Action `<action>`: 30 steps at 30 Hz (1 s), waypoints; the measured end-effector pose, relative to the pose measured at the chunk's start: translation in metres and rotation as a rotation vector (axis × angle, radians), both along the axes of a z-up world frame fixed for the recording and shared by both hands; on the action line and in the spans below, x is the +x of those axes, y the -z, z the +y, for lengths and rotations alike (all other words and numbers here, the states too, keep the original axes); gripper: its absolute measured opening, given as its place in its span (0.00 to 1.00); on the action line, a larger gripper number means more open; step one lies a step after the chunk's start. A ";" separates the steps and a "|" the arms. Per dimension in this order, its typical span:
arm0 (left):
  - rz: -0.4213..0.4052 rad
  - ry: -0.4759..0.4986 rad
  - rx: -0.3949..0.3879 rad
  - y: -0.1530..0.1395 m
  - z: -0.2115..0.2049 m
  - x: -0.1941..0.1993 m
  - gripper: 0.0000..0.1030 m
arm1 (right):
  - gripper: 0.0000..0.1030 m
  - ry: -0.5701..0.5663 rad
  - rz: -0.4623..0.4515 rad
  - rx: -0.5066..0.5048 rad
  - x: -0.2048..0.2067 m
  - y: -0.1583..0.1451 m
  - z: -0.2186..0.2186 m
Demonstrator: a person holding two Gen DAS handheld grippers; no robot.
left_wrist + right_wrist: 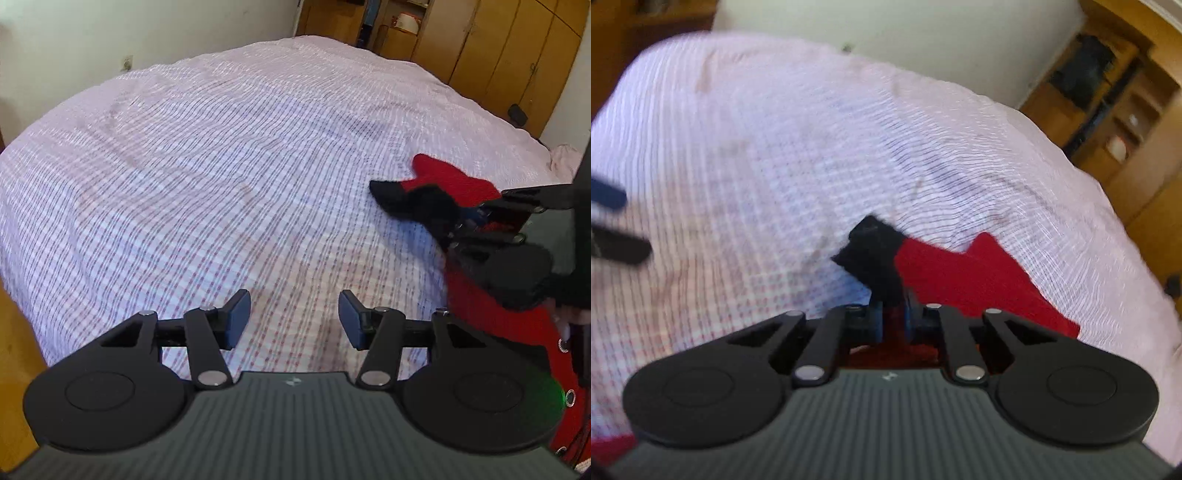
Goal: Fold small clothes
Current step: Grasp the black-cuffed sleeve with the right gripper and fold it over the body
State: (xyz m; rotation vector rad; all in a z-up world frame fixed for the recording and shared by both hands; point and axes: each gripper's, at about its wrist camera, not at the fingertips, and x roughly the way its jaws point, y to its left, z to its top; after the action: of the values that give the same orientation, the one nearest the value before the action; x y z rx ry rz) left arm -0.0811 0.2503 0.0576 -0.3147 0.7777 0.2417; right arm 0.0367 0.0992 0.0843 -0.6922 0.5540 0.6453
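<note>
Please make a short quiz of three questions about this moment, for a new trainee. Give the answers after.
1. True or false: the left hand-held gripper is closed on the bedsheet.
2. Multiple choice: what does the right hand-held gripper hold? A) a white towel B) the red and black garment C) nothing
3. Fill the gap: the garment lies on the ___ side of the left wrist view.

Key
1. False: its jaws stand apart above the checked sheet, with nothing between them.
2. B: its jaws are closed on the garment near the black part.
3. Right.
</note>
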 end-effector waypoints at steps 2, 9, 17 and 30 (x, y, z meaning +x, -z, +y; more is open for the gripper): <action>-0.010 0.013 -0.008 -0.003 -0.003 0.007 0.57 | 0.13 0.030 -0.010 0.052 0.003 -0.011 -0.007; -0.034 0.065 -0.038 -0.010 -0.019 0.025 0.57 | 0.12 0.129 -0.082 0.193 0.008 -0.051 -0.042; -0.056 0.124 -0.037 -0.018 -0.044 0.048 0.57 | 0.12 0.286 -0.158 0.319 0.018 -0.081 -0.104; -0.074 0.241 -0.020 -0.030 -0.097 0.099 0.57 | 0.12 0.634 -0.115 0.435 0.050 -0.055 -0.232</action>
State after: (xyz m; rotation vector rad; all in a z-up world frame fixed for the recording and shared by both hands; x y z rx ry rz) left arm 0.0179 0.1531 0.0880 -0.2451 0.7375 -0.0042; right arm 0.0864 -0.1327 0.1393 -0.1202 0.4700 0.1158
